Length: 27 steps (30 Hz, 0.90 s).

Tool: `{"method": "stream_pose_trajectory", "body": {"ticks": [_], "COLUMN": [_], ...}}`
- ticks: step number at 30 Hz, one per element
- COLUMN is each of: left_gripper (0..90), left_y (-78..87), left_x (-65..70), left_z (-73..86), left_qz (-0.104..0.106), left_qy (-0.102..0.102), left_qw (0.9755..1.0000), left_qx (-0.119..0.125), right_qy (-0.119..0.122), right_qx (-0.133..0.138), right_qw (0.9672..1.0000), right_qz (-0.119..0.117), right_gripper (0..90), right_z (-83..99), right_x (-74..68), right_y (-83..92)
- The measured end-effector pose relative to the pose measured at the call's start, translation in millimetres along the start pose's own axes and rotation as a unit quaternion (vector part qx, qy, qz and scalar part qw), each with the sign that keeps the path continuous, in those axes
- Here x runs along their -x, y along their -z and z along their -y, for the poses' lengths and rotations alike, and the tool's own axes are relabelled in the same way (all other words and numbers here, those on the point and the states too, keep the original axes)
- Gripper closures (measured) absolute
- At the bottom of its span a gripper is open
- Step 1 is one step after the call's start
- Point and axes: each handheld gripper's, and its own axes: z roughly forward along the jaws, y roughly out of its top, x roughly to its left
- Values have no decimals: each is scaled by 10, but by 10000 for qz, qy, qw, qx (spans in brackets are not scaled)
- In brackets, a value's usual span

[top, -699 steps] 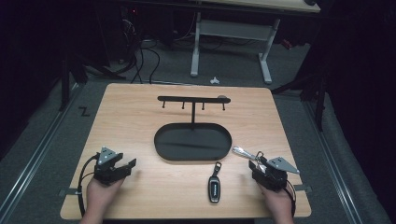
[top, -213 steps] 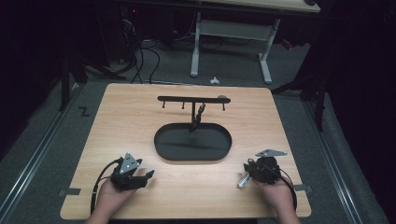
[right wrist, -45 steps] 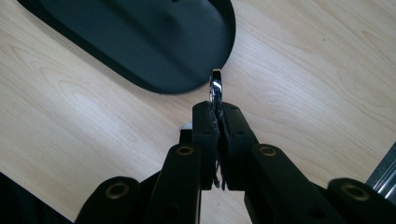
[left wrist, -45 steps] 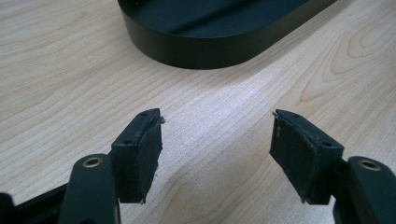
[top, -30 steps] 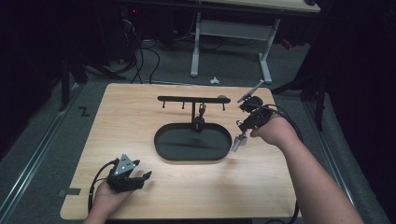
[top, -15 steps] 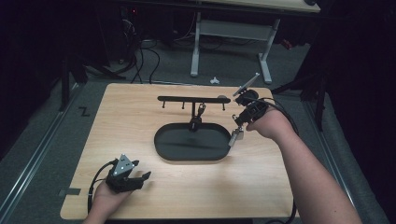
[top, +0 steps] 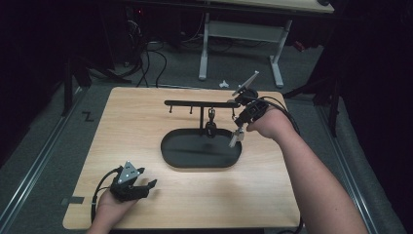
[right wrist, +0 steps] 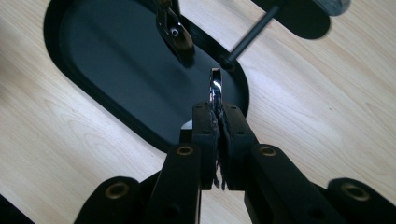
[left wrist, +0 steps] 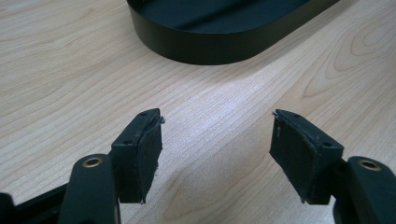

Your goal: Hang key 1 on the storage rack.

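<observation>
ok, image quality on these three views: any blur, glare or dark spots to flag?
High view: room around the table is nearly black, tabletop evenly lit, image soft. Left gripper view: left tongs sharp, tray wall slightly soft, with a bright patch on the wood just below it. Right gripper view: glare on the metal key in the right tongs; rack at top blurred.

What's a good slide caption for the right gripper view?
Right gripper clamps a shiny metal key ring above the black oval tray on the pale wooden table.
</observation>
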Motion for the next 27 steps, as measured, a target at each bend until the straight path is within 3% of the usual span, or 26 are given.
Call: {"method": "stream_pose_trajectory", "body": {"ticks": [9,19,27], "left_gripper": [343,343,343], "left_y": [5,1,3], "left_x": [-7,-8,-8], "left_z": [11,20,23], "left_qz": [11,24,36], "left_qy": [-2,14,19], "left_qw": [10000,10000,10000], "left_qx": [-24,-52,-45], "right_qy": [-12,-174,-219], "right_qx": [46,122,95], "right_qw": [9999,9997,9997], "right_qz": [-94,-154,-34], "right_gripper": [861,854,809], "right_z": [-69,-78,-87], "right_x": [-20,120,155], "right_y": [-20,-26,-82]}}
